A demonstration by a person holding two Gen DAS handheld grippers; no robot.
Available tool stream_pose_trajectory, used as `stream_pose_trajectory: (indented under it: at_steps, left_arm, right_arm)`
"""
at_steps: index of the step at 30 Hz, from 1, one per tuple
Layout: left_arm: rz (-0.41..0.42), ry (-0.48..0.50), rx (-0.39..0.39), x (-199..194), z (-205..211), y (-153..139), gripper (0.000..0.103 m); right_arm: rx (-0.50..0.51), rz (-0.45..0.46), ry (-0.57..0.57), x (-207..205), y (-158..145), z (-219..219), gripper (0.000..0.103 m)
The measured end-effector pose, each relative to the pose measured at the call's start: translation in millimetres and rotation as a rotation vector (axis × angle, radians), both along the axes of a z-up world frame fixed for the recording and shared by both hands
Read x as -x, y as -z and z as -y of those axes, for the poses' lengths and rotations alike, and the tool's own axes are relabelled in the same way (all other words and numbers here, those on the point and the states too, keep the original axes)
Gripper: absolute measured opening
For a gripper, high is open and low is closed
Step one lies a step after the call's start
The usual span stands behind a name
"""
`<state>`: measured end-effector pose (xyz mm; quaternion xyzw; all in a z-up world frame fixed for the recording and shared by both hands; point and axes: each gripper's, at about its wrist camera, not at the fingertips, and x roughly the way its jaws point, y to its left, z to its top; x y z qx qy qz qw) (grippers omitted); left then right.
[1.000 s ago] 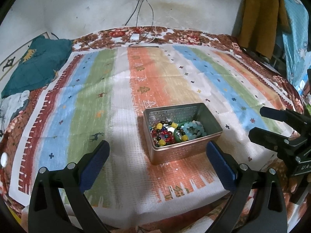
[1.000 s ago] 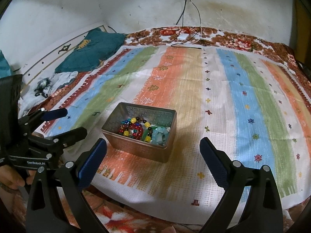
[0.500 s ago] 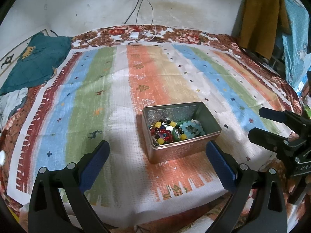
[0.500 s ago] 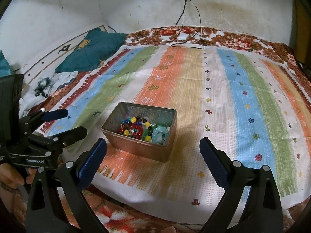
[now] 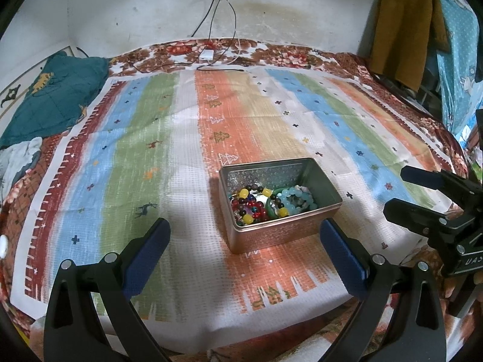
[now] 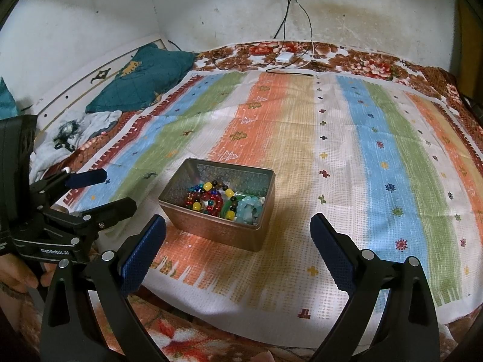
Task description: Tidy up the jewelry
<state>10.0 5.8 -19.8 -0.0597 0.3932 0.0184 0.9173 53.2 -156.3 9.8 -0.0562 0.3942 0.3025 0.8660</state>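
Left wrist view: our left gripper [image 5: 244, 250] hovers with jaws wide and empty before the open tin [image 5: 279, 203] on the bed's striped cloth [image 5: 126, 163], bead bracelets [image 5: 270, 203] heaped inside. Right wrist view: our right gripper [image 6: 237, 246] hangs equally wide and empty beside the tin [image 6: 219, 203]; this fits either jewelry just gathered or about to be sorted out.

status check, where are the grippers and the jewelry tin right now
Left gripper open, empty. Right gripper open, empty. Metal tin on striped cloth, beaded bracelets inside. Nothing blocking the tin.

striped orange, blue, green cloth [image 5: 187, 163]; coppery, perhaps patterned tin [image 5: 273, 238]; red, yellow, pale blue beads [image 5: 265, 203]
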Motion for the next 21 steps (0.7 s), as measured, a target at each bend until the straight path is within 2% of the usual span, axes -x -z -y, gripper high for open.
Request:
stream_pose_trajectory:
  at_steps: [21]
  left_arm:
    - [-0.007, 0.018, 0.007, 1.0, 7.8, 1.9, 0.097]
  right_arm:
    - [0.000, 0.001, -0.001, 0.5, -0.4, 0.0, 0.098]
